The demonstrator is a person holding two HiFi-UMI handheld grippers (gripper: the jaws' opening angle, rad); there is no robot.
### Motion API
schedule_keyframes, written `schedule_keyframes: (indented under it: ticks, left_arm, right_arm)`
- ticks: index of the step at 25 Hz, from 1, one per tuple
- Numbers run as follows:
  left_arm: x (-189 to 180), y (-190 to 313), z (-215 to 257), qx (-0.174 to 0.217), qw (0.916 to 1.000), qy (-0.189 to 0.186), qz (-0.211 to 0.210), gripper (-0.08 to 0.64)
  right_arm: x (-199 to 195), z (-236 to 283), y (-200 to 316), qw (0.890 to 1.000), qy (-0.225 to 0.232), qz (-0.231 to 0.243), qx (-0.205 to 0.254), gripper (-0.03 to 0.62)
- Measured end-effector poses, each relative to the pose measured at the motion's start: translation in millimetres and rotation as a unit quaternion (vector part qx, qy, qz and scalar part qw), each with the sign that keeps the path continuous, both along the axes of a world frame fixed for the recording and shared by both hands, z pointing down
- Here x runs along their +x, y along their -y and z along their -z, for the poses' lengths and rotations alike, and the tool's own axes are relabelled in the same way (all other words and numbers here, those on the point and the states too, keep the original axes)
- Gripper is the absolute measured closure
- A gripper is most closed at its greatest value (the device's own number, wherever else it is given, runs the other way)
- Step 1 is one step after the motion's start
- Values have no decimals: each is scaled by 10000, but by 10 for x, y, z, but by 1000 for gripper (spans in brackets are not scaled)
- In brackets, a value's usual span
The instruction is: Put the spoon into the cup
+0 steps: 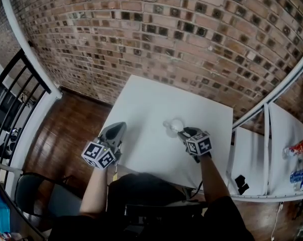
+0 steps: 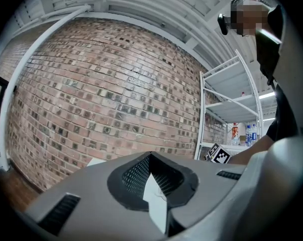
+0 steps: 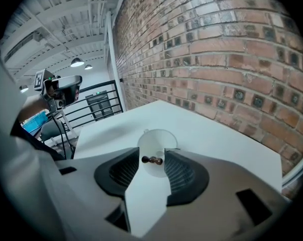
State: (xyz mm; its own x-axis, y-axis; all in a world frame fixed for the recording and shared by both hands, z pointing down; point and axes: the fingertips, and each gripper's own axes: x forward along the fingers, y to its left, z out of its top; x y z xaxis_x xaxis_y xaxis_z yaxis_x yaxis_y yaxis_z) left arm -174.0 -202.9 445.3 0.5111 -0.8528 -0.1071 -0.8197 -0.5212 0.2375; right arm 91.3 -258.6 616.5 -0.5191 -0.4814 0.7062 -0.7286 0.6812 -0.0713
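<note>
A small white cup (image 3: 157, 140) stands on the white table (image 3: 206, 129), right in front of my right gripper (image 3: 152, 153). The spoon's dark brown handle end (image 3: 152, 159) lies crosswise in the gap between the jaws, over the cup's near rim; a sliver of space shows on each side of it. The rest of the spoon is hidden. In the head view the cup (image 1: 176, 125) sits just beyond the right gripper (image 1: 184, 131). My left gripper (image 1: 119, 126) hovers over the table's left edge, jaws together and empty; its own view shows the left gripper (image 2: 150, 160) facing the brick wall.
A brick wall (image 1: 191, 39) runs behind the table (image 1: 156, 104). Black railing (image 1: 10, 94) and a dark chair (image 1: 35, 195) stand at the left. White shelving (image 1: 272, 149) with bottles (image 1: 297, 148) flanks the right side.
</note>
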Motion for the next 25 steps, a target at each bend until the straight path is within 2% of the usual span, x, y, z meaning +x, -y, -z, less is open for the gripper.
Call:
schedule_keyframes:
  ticks: [9,14,16,17,19,20,23,25]
  left_arm:
    - [73,56,6,-2,9999,29,-120,557]
    - [205,143,38,23,9994,56,-328,557]
    - [280,179,88,76,9990,89,-436,557]
    - [325,200,116,105,9987,111,-493,557]
    - [427,237,156,149,9979,152,-610,557]
    - [479,252,166,163,9975,164,-673,557]
    - [627,277,175,169,9959,163,-868,557]
    - [713,287,176,158,9949,154,-987,557]
  right_arm:
    - [38,151,41,9985,228,-182,456,428]
    - [200,542,74,9890,820,-671,1028,428]
    - [294,775,65,9798,1283,-903,1238,430]
    - [348,915,52,9726,1594,-1022,1347,456]
    - [492,1187,6,9530,2255,-1302,1551,473]
    - [584,1300,-28,9421,2525,-1460,1654,504]
    - [847,1553,-154,9152,3039,-1830,1913,586]
    - [958,1698,-239,9059,3211,-1910,1995,588]
